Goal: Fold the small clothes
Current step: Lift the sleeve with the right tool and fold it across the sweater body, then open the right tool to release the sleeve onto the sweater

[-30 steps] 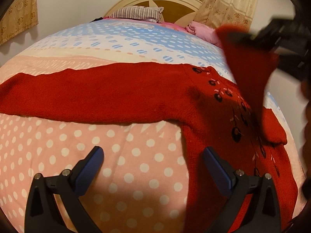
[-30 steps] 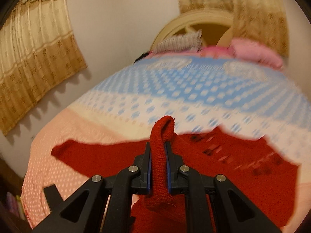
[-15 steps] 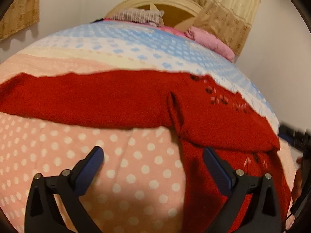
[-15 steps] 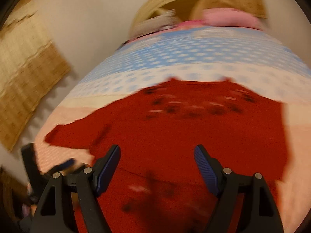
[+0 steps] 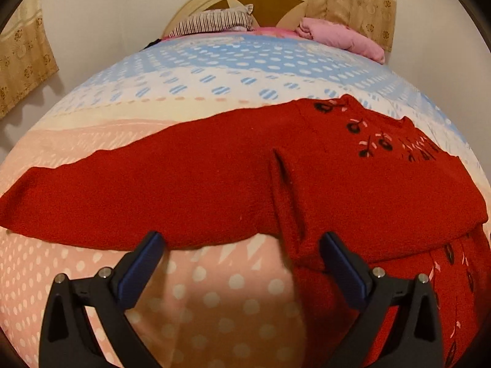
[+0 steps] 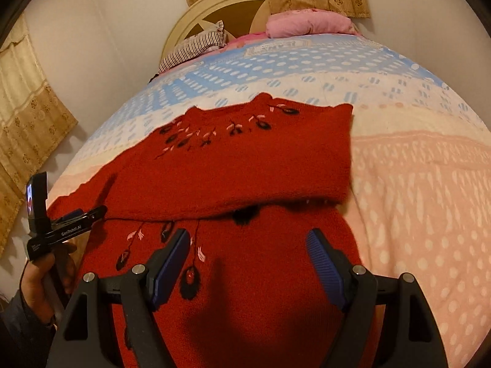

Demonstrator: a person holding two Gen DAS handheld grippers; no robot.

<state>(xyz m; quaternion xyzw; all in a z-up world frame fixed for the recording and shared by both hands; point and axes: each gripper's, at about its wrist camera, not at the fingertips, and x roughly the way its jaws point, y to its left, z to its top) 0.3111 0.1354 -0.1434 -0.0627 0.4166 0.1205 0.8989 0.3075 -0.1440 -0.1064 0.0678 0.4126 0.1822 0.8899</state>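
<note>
A small red knit sweater with dark embroidered flowers lies flat on the bed; it also shows in the right wrist view. Its right sleeve is folded across the chest. Its left sleeve lies stretched out to the left. My left gripper is open and empty, just above the lower edge of the left sleeve near the armpit. My right gripper is open and empty, above the sweater's lower body. The left gripper also shows in the right wrist view at the sweater's left edge.
The bed cover is pink with white dots near me and blue and white further back. A striped pillow and a pink bundle lie at the headboard. Curtains hang on the left.
My right gripper held the right sleeve up, laid it across the chest, let go and opened. It has pulled back over the lower body. My left gripper has moved closer to the left sleeve.
</note>
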